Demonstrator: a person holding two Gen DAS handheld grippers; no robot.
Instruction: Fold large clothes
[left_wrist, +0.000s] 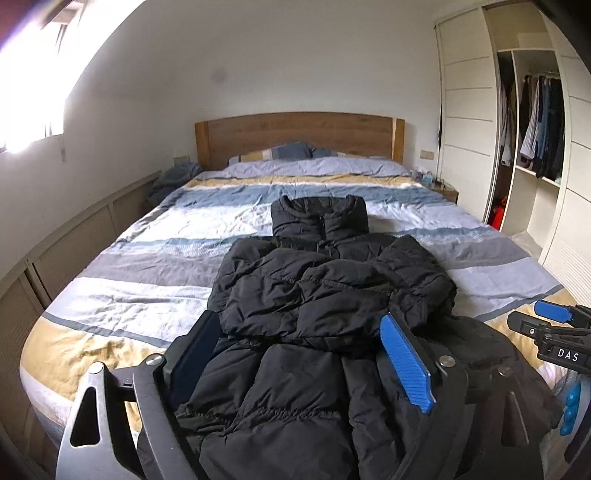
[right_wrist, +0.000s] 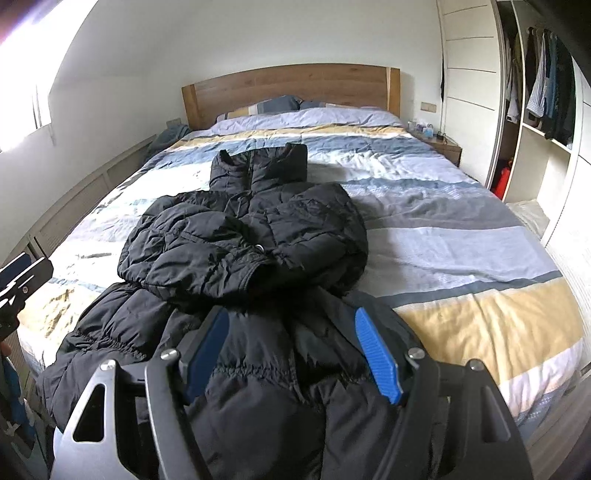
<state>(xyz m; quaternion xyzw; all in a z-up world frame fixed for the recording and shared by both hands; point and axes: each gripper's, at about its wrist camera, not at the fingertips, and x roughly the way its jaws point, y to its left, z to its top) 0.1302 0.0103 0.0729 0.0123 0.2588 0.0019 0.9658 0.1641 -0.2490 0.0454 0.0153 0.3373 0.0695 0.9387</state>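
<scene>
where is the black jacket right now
The jacket lies on the striped duvet, in the near half of the bed in both wrist views, collar toward the wooden headboard, sleeves folded over its front, hem at the foot edge.

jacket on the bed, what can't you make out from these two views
- Jacket hem: cut off by the bottom edge and gripper frames in both wrist views.
- Jacket front under the folded sleeves: covered by them in both views.
- Clothes in the wardrobe: too small and dim to identify.
- Bedside table items: too small.
</scene>
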